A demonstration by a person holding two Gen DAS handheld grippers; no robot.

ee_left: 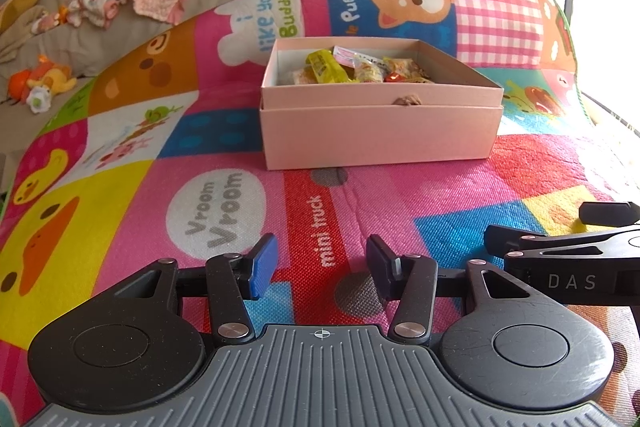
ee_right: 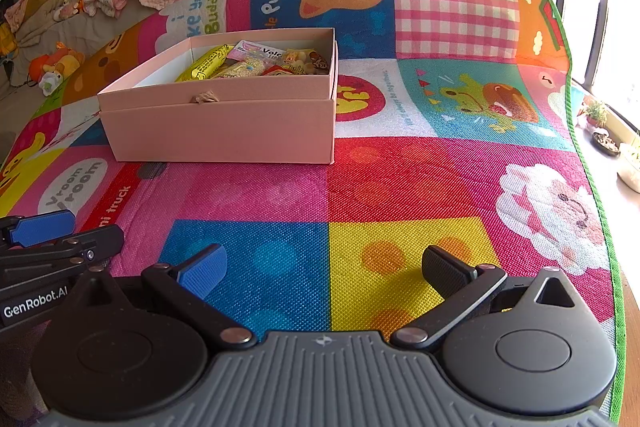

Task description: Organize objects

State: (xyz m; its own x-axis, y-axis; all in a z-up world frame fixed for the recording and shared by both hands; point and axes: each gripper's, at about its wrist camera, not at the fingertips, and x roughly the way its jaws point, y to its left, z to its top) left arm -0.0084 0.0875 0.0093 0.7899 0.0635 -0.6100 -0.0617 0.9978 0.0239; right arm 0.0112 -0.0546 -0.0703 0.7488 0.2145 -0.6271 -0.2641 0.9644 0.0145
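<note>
Left gripper [ee_left: 320, 267]: jaws moderately apart, nothing between them, low over the play mat [ee_left: 420, 195]. Right gripper [ee_right: 324, 275]: jaws spread wide, also empty, just beside the left one.

Mat around both grippers: no loose items visible in either view.

Farther on: pink box [ee_left: 380, 135] sits on the mat, open, nested in what looks like its lid. Snack packets [ee_left: 352, 67] lie inside, among them a yellow wrapper [ee_right: 206, 65].

Judgement: sorting appears largely done, with all visible packets boxed. Possibly left: closing the box. Soft toys [ee_left: 44, 79] lie beyond the mat; whether they belong to the task, cannot tell.
</note>
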